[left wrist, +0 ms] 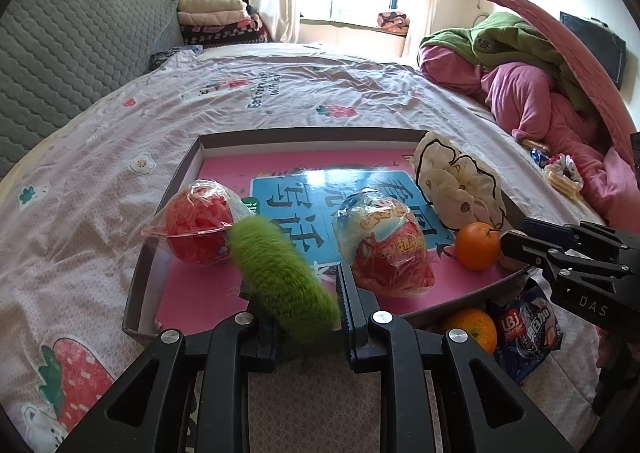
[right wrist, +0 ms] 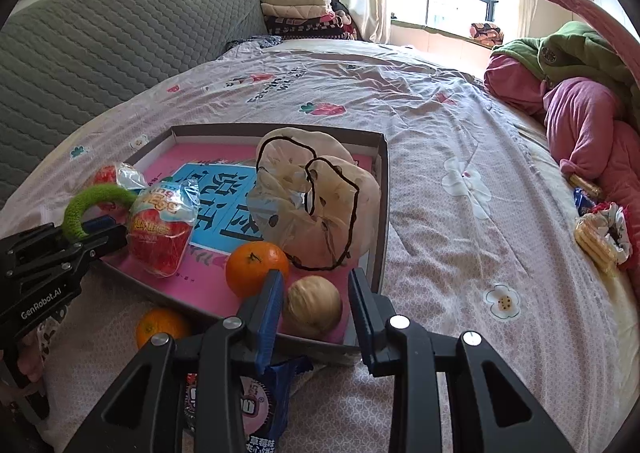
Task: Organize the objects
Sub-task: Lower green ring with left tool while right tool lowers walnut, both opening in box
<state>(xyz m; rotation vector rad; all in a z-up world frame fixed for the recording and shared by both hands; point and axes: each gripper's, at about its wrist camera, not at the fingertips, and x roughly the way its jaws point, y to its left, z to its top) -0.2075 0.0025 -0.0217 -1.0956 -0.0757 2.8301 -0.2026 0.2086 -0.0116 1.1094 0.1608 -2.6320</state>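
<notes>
A shallow grey box (left wrist: 160, 221) with a pink floor lies on the bed. In it are a red wrapped ball (left wrist: 198, 227), a red-and-white snack bag (left wrist: 390, 249), a cream scrunchie (left wrist: 456, 185), an orange (left wrist: 478, 245) and a walnut (right wrist: 312, 305). My left gripper (left wrist: 298, 293) is shut on a fuzzy green ring (left wrist: 280, 273) over the box's near edge; the ring also shows in the right wrist view (right wrist: 86, 209). My right gripper (right wrist: 316, 303) is open, its fingers on either side of the walnut in the box's near corner (right wrist: 360, 341).
A second orange (left wrist: 474, 329) and a blue cookie packet (left wrist: 528, 337) lie on the bed just outside the box. Biscuits and a frilled scrunchie (right wrist: 604, 233) lie at the right by a heap of pink and green bedding (right wrist: 580, 101). A grey headboard (left wrist: 80, 53) stands left.
</notes>
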